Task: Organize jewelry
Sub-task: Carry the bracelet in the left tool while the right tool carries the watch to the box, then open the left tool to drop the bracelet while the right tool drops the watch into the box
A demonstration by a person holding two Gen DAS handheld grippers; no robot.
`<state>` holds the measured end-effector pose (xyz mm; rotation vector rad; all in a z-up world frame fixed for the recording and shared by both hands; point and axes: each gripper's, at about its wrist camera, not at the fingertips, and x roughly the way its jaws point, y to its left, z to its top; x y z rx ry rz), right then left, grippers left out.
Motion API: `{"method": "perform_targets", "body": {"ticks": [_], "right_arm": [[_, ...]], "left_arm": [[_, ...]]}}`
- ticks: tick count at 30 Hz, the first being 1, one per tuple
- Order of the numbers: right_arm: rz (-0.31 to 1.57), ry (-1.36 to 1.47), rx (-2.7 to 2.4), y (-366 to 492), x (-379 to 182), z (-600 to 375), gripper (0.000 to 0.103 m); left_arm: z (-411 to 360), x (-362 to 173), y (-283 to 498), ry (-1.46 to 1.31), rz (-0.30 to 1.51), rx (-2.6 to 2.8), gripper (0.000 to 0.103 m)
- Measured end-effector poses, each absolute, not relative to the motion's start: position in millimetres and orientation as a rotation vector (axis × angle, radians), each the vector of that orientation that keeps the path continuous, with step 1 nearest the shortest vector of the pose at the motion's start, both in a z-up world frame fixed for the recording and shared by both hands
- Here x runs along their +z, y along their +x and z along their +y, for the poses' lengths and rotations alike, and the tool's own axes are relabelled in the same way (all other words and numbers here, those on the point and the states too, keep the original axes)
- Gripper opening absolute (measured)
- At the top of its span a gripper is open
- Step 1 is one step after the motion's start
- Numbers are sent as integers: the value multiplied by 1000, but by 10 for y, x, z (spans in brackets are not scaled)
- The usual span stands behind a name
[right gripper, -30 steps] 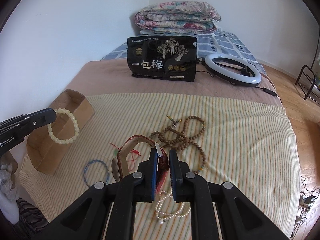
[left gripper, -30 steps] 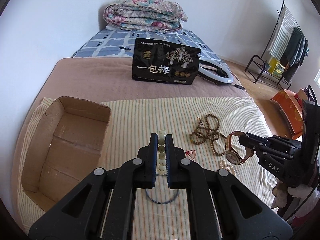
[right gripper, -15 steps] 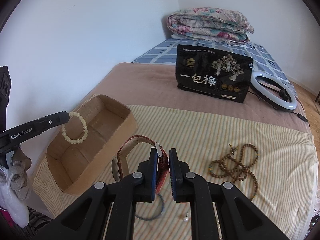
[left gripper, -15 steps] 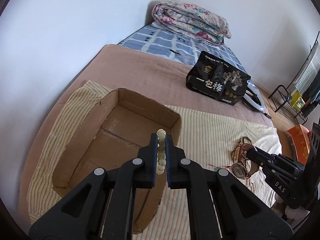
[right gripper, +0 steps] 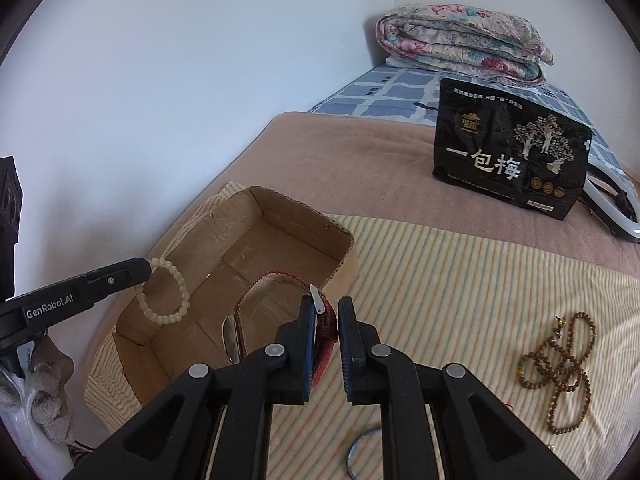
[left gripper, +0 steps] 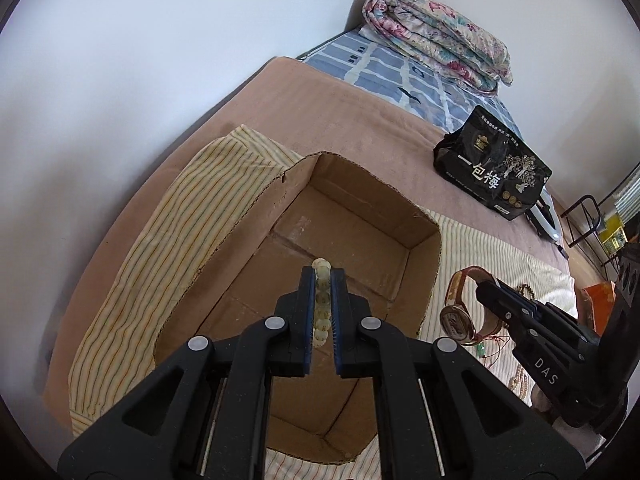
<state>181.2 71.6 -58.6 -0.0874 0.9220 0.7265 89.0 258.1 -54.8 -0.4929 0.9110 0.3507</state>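
Note:
My left gripper (left gripper: 321, 280) is shut on a pale bead bracelet (left gripper: 321, 304) and holds it over the open cardboard box (left gripper: 360, 184); the bracelet also shows in the right wrist view (right gripper: 162, 292). My right gripper (right gripper: 324, 312) is shut on a watch with a red-brown strap (right gripper: 326, 324), held at the box's right rim (right gripper: 340, 232). From the left wrist view the watch (left gripper: 456, 312) hangs from the right gripper's fingers beside the box.
A brown bead necklace (right gripper: 560, 364) and a blue ring bracelet (right gripper: 360, 452) lie on the striped cloth (right gripper: 460, 280). A black snack bag (right gripper: 508, 152), a ring light (right gripper: 616, 204) and a folded quilt (right gripper: 464, 40) sit farther back. The wall is at left.
Both grippers have moved left toward the box with their items. The left gripper now holds the bracelet over the box's inside; the watch has reached the box's rim.

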Motion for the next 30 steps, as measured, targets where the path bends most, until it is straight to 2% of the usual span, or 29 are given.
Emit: {"method": "perform_targets", "body": {"ticks": [13,15,17,18,30], "right_arm": [[963,-101,750,1860,-782,1114,10],[968,-103,753,1860,-795,1131,15],[974,-99,756,1868,-802,1133,28],[971,-96,755,1867,-797,1128,30],[947,-91,741,1855,-722,1019,32]], "left_arm": [[2605,-696,927,-474,966,388,5],[2608,-714,927,-471,974,398,5],[2598,-723,937,-463,977,401,5],[2594,-724,940,-457,979,404,5],[2571,-707,959,-455,971,408,5]]}}
